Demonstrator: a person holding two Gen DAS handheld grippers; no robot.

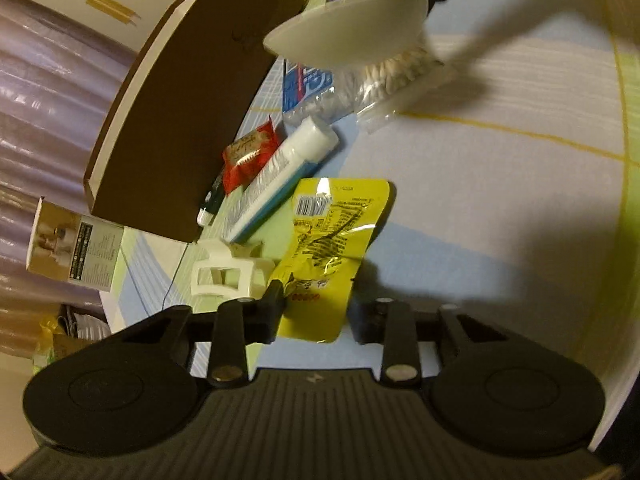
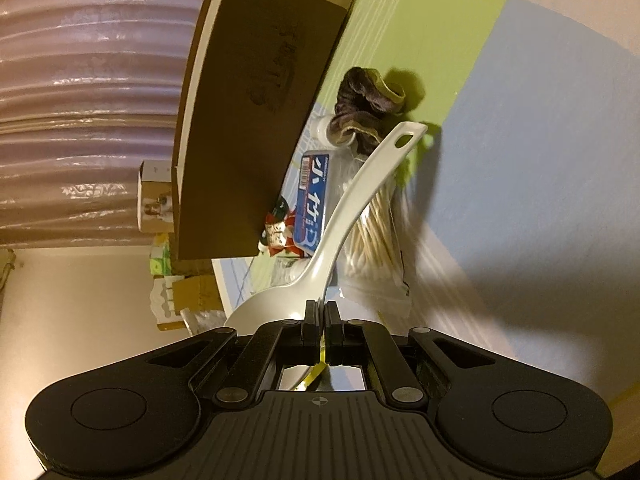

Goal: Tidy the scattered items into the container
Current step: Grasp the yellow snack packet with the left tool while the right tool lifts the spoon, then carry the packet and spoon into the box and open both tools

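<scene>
While the right gripper (image 2: 323,312) is clamped on the bowl of a white plastic spoon (image 2: 352,208) held in the air, the left gripper (image 1: 318,312) is spread wide, its fingers (image 1: 276,296) on either side of a yellow snack packet (image 1: 332,240) lying on the worktop (image 1: 480,200). A white hair claw (image 1: 224,276), a toothpaste box (image 1: 280,176), a red sachet (image 1: 248,152) and a bag of cotton swabs (image 2: 376,232) are seen beside the brown cardboard box (image 1: 192,112).

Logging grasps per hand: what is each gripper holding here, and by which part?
Right gripper is shut on the white spoon, gripping the bowl's edge. Left gripper is open around the yellow packet, not gripping it.
</scene>
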